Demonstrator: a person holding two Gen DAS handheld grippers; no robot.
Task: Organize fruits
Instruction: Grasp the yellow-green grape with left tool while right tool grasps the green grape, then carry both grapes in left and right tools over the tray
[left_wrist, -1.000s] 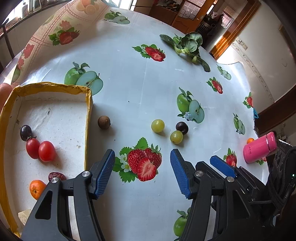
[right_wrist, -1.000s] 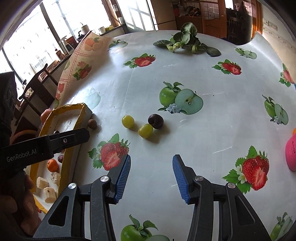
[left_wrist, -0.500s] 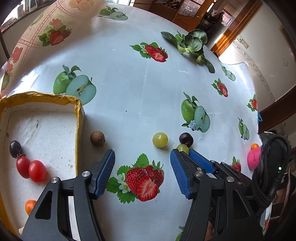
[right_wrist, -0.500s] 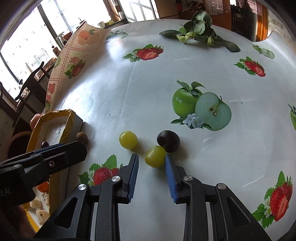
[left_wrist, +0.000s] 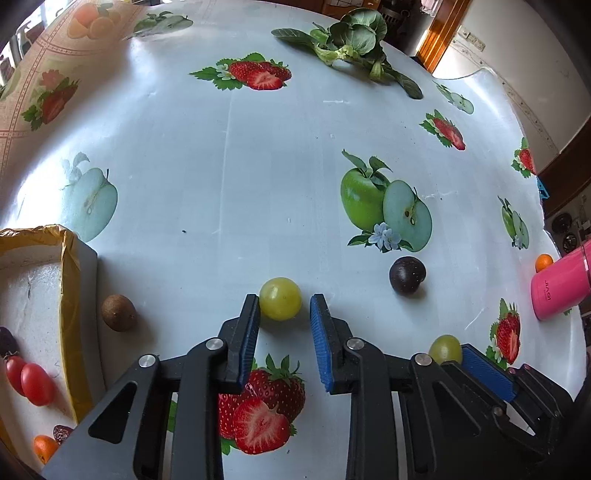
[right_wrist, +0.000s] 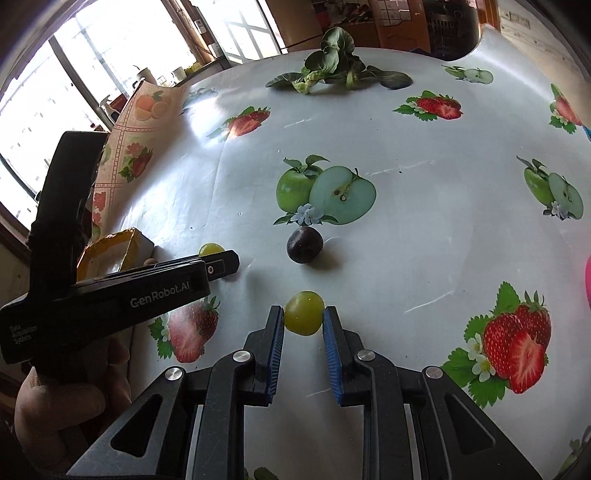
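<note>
My left gripper (left_wrist: 282, 308) is partly open, its blue pads on either side of a green grape (left_wrist: 280, 298) with a gap on the right. My right gripper (right_wrist: 303, 319) is closed around a second green grape (right_wrist: 303, 312), pads touching both its sides; that grape also shows in the left wrist view (left_wrist: 445, 348). A dark plum (right_wrist: 304, 244) lies beyond on the table. A brown round fruit (left_wrist: 118, 312) lies beside the yellow-rimmed white box (left_wrist: 72, 280), which holds cherry tomatoes (left_wrist: 31, 378), a small orange (left_wrist: 44, 447) and dark fruits.
A pink bottle (left_wrist: 563, 284) lies at the right table edge with a small orange fruit (left_wrist: 543, 261) behind it. Leafy greens (left_wrist: 349, 44) lie at the far side. The tablecloth carries printed apples and strawberries.
Both grippers moved forward and down to the grapes. The left jaws narrowed around one green grape; the right jaws closed onto the other green grape.
</note>
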